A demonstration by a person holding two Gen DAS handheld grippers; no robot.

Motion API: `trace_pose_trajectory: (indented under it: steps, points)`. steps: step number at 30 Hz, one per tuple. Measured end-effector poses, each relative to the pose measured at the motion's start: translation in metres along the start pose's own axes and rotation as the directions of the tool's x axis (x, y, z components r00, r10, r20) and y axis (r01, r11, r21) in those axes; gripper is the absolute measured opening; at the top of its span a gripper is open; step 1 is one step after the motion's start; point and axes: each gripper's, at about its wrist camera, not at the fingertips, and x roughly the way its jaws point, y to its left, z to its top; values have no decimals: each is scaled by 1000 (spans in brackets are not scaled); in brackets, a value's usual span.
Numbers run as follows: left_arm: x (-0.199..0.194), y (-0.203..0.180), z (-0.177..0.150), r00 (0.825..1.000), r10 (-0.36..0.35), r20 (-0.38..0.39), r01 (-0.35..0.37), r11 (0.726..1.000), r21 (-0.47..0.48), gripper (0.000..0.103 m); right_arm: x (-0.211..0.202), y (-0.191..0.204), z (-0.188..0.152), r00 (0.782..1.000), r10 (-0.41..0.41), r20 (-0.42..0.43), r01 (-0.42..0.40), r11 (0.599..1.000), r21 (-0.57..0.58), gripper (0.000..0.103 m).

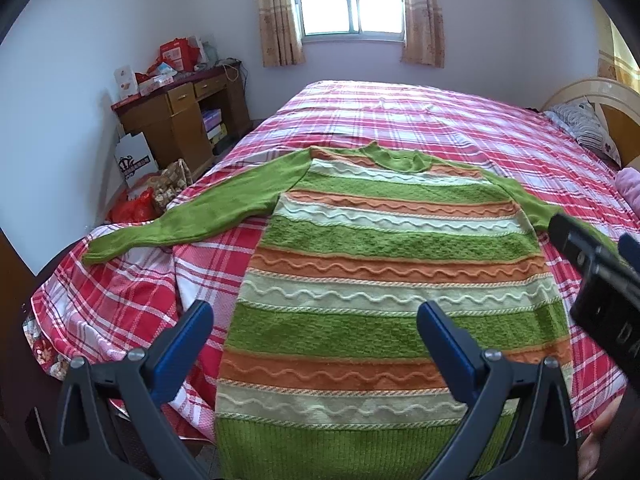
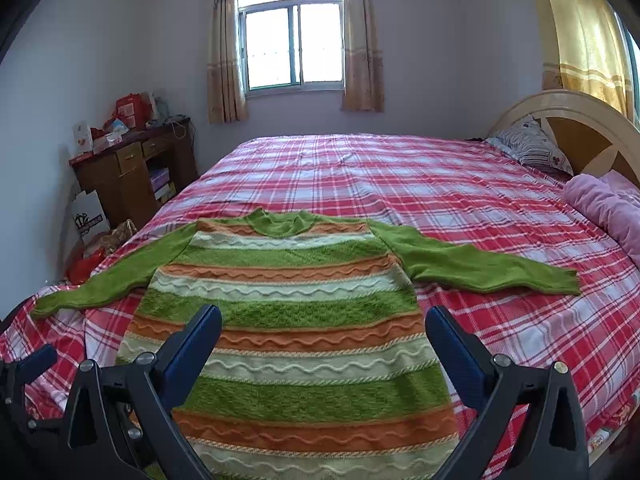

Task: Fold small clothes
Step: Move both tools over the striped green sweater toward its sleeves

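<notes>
One striped sweater (image 1: 384, 280) lies flat and face up on the bed (image 1: 460, 128), which is covered by a red and white plaid sheet (image 2: 440, 184). Its bands run green, orange and pale cream, with wavy raised lines across them; the collar points toward the window (image 2: 294, 44) and the green ribbed hem is nearest the cameras. Both plain green sleeves are spread outward: the left sleeve (image 1: 180, 216) reaches toward the bed's edge on the side of the wooden desk (image 1: 180, 120), the right sleeve (image 2: 488, 266) stretches toward the side where a pink blanket (image 2: 604, 204) and a patterned pillow (image 2: 528, 148) lie by the headboard (image 2: 568, 120).

The left hand-held gripper (image 1: 314, 330) hangs above the lower body of the sweater with its blue fingers (image 1: 192, 340) spread wide, holding nothing. The right hand-held gripper (image 2: 322, 334) is likewise wide open and empty, poised over the sweater's lower right part. In the left wrist view the right hand-held gripper's dark body shows at the right edge.
</notes>
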Motion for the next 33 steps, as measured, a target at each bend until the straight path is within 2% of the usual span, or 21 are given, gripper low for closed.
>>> trace_pose_trajectory:
  steps: [20, 33]
  points:
    - [10, 0, -2, 1000, 1, -16, -1, 1000, -5, 103, 9, -3, -9, 999, 15, -49, -15, 1000, 4, 102]
    - [35, -3, 2, 999, 6, -54, -7, 1000, -10, 103, 37, -8, -13, 994, 13, -105, -11, 1000, 22, 102]
